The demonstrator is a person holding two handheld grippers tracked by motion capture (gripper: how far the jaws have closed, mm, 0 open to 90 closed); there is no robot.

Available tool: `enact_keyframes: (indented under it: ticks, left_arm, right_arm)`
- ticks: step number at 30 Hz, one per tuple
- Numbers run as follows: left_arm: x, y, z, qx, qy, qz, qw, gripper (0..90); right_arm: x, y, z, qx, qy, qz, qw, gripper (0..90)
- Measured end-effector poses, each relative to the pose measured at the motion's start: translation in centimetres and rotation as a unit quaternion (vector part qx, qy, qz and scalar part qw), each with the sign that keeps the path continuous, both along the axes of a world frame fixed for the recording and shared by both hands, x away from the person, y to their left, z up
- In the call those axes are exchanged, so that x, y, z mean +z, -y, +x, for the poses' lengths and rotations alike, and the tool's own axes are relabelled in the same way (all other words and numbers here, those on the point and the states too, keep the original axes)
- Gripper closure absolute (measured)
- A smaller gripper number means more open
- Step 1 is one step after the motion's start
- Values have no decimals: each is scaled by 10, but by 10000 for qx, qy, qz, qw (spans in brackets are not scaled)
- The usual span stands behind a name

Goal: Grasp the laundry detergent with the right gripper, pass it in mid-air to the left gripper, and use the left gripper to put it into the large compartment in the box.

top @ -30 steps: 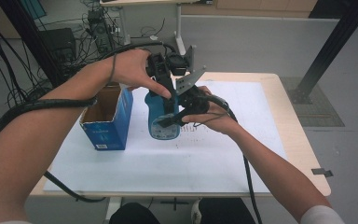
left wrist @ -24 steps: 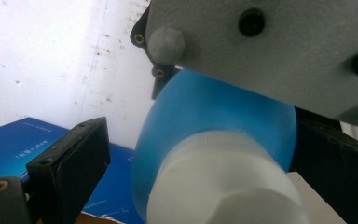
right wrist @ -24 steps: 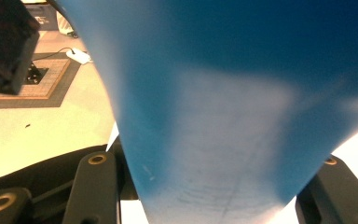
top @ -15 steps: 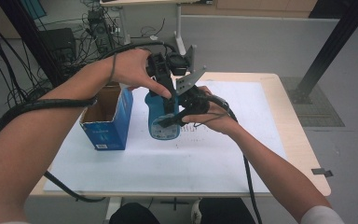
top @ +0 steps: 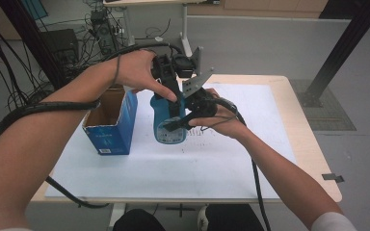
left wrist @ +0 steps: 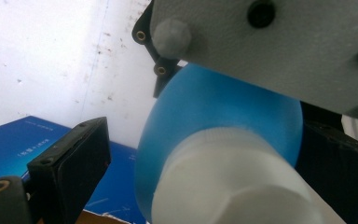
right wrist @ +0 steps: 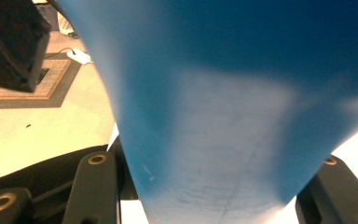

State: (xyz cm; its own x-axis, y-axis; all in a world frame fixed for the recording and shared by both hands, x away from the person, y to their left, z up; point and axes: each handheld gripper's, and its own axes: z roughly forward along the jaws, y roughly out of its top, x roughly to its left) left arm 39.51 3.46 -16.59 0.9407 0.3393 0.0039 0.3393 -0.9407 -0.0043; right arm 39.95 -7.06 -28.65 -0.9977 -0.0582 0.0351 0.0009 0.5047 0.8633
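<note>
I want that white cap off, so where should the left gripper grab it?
Grip the white cap across its sides, coming from above along the neck. The blue bottle stands upright, its body clamped by the right gripper, and the left gripper already straddles the cap.

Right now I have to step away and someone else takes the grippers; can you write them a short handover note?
Right gripper: shut on the blue bottle's body, holding it upright above the white sheet.
Left gripper: over the bottle's white cap, jaws either side of it; whether they pinch it I cannot tell.
Blue box: open, standing left of the bottle.
Done: bottle lifted and steadied.
Left: probably working the cap; the cap is on.
</note>
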Motion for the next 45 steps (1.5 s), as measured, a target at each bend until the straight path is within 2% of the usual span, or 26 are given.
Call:
enact_keyframes:
  ticks: [10,17,31,45]
  left_arm:
    - [-1,0,0,6,32,-20,10000,67]
    - [0,1,0,-45,63,-22,10000,105]
    - [-1,2,-2,-213,18,-52,9998,330]
    - [-4,0,-5,-268,16,8,9996,345]
  right_arm:
    - [1,1,0,-6,22,46,10000,449]
    - [4,1,0,5,29,65,10000,449]
    - [4,2,0,39,88,108,9999,449]
    - [2,-1,-1,80,108,45,9999,447]
